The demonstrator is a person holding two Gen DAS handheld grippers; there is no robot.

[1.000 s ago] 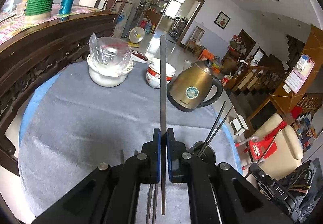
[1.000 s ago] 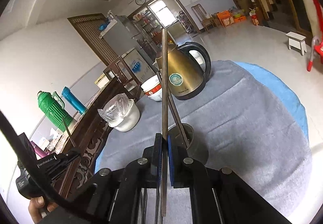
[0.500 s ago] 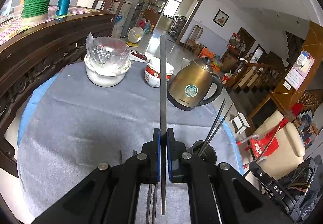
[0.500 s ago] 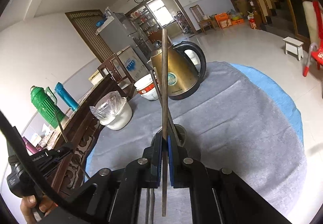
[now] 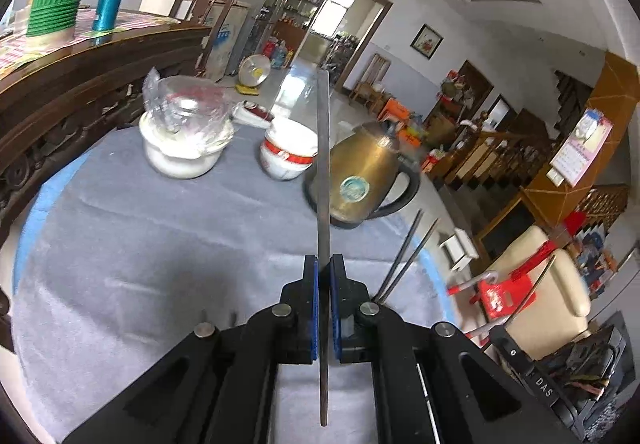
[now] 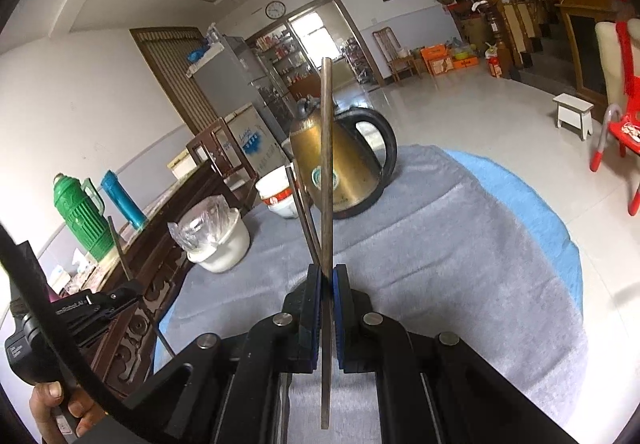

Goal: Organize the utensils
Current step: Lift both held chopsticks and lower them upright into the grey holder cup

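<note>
Left gripper [image 5: 324, 276] is clamped on a single metal chopstick [image 5: 323, 179], held upright along frame centre, tip near the upper middle. Right gripper [image 6: 328, 280] is likewise closed on a chopstick [image 6: 327, 163], vertical at centre frame.

Versus the earlier left wrist frame, the gold kettle [image 5: 360, 179] and red-banded bowl [image 5: 290, 153] are shifted toward centre, so the held stick now overlaps the kettle's left edge; the dark holder seen at lower right before is hidden behind the finger, only the two stowed chopsticks [image 5: 406, 256] are seen sticking out, lower right.

In the right wrist view the holder, visible earlier above the fingers, is now covered; stowed sticks [image 6: 304, 215] are seen just left of the held one. Grey cloth [image 6: 460, 264] fills the lower right. Grips unchanged.
</note>
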